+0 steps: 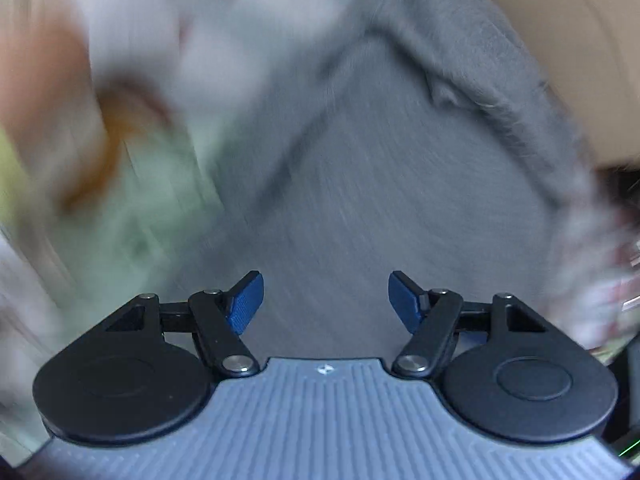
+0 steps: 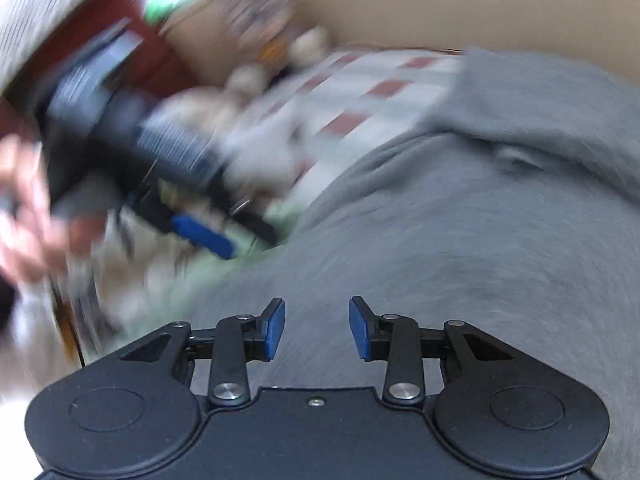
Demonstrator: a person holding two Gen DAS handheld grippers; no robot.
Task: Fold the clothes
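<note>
Both my jaws, left gripper (image 1: pixel 326 300) wide and right gripper (image 2: pixel 317 328) narrower, hang empty over the grey garment (image 1: pixel 380 200), which lies rumpled and spread beneath them with its far edge bunched, so I judge the folding barely begun.

Red-checked cloth (image 2: pixel 360 120), tan wall (image 2: pixel 480 12)

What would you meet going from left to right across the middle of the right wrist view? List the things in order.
A person's hand → left gripper → checked red and white cloth → grey garment.
</note>
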